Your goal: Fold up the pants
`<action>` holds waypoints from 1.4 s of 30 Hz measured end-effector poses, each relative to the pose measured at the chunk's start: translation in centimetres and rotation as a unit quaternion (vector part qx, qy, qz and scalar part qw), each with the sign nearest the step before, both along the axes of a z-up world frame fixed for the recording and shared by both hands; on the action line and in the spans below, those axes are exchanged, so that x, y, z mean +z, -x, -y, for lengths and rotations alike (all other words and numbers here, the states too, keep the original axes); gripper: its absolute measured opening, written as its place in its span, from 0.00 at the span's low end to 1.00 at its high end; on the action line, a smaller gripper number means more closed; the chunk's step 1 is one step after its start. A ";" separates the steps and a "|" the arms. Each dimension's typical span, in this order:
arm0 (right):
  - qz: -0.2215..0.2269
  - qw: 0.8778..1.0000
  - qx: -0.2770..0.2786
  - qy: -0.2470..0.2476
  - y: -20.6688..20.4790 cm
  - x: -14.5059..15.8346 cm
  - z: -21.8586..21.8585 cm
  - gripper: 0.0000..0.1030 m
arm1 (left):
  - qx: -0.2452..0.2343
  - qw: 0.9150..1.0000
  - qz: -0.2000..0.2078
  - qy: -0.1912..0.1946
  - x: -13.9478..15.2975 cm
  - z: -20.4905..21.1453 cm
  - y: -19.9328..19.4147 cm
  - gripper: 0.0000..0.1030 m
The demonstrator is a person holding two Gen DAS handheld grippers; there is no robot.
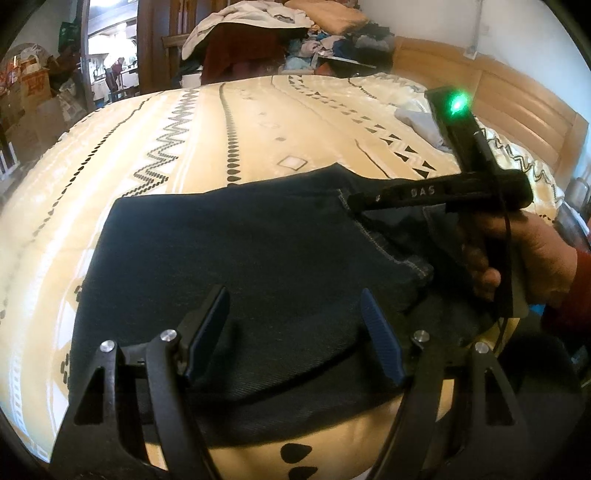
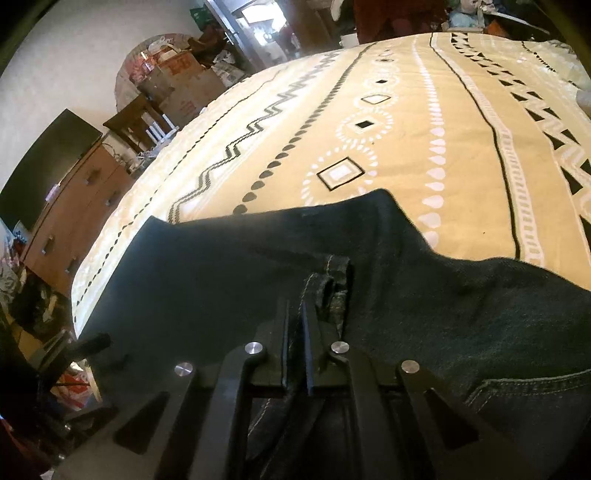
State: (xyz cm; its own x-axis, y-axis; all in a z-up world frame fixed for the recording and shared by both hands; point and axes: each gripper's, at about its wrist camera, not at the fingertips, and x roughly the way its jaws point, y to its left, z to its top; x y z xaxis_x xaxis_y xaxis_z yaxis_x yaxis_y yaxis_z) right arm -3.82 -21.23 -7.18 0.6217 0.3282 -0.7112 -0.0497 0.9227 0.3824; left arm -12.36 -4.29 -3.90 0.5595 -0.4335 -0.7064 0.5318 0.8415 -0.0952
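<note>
While I hold both claws low over the bed, this is how it reads, near to far.

Left claw: my left gripper [image 1: 295,332] is spread wide, grasping nothing, hovering just above the near hem of the dark cloth.

Right claw: my right gripper [image 2: 297,354] is clenched on a stitched edge of the pants [image 2: 258,266]; a seam with pale thread and what looks like a belt loop [image 2: 334,273] sticks up just past the fingertips. From the left wrist view that same gripper [image 1: 354,201] reaches in from the right, my right hand [image 1: 517,258] on its grip.

Pants: dark denim, already doubled into a broad slab lying on the bedspread [image 1: 258,122], near edge right at the bed's lip.

Key relation: the slab runs left to right across both views, long axis crosswise to my fingers; the free left end lies ahead and left of the open claw, so I judge the left arm nearer for the next pinch.

Risk, my guess: thick layers may slip apart when lifted.

Far: clothes pile [image 1: 314,33] beyond the bed, headboard [image 1: 498,85] to the right.
</note>
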 end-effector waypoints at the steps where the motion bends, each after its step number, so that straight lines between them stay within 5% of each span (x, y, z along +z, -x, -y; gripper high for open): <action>1: 0.012 1.000 -0.008 0.005 0.5 0.4 0.2 0.29 | -0.001 1.000 0.000 0.000 0.0 0.0 0.0 0.72; 9: -0.002 1.000 0.020 0.020 0.3 -0.5 -1.2 0.29 | -0.002 1.000 -0.003 0.001 -0.1 0.1 -0.3 0.71; 11: 0.008 1.000 0.023 0.016 0.5 -0.2 -1.2 0.19 | 0.000 1.000 -0.004 0.004 -0.1 -0.1 -0.3 0.72; 19: 0.002 1.000 0.025 0.007 -1.0 -0.8 -0.9 0.12 | 0.002 1.000 -0.009 0.004 -0.3 -0.3 -0.7 0.72; 20: 0.006 1.000 0.025 0.006 -1.2 -0.5 -0.9 0.04 | 0.005 1.000 -0.012 0.008 -0.3 -0.4 -0.8 0.72; 24: 0.043 0.999 0.024 0.005 -1.1 1.2 -0.4 0.04 | 0.014 1.000 -0.011 0.014 0.1 -1.0 -1.2 0.72; 29: -0.001 1.000 0.026 -0.003 -2.3 -1.7 1.0 0.04 | 0.024 1.000 -0.008 0.003 0.2 -1.7 -1.7 0.72; 30: -0.006 1.000 0.020 -0.011 -1.9 -1.2 1.5 0.09 | 0.028 1.000 -0.007 0.006 0.4 -2.0 -1.8 0.72; 32: 0.000 1.000 0.007 -0.022 -0.4 0.2 2.5 0.38 | 0.040 0.999 -0.005 0.014 0.8 -3.0 -1.9 0.72; 36: -0.025 0.996 -0.004 -0.086 4.1 0.6 4.4 0.40 | 0.063 0.998 -0.008 0.023 1.0 -4.8 -2.3 0.72; 40: -0.018 0.997 0.018 -0.075 7.7 0.5 2.8 0.41 | 0.076 0.997 -0.012 0.027 0.8 -5.8 -2.2 0.72; 42: -0.018 0.996 0.029 -0.080 8.0 0.3 2.1 0.49 | 0.078 0.996 -0.018 0.032 0.7 -5.9 -2.2 0.72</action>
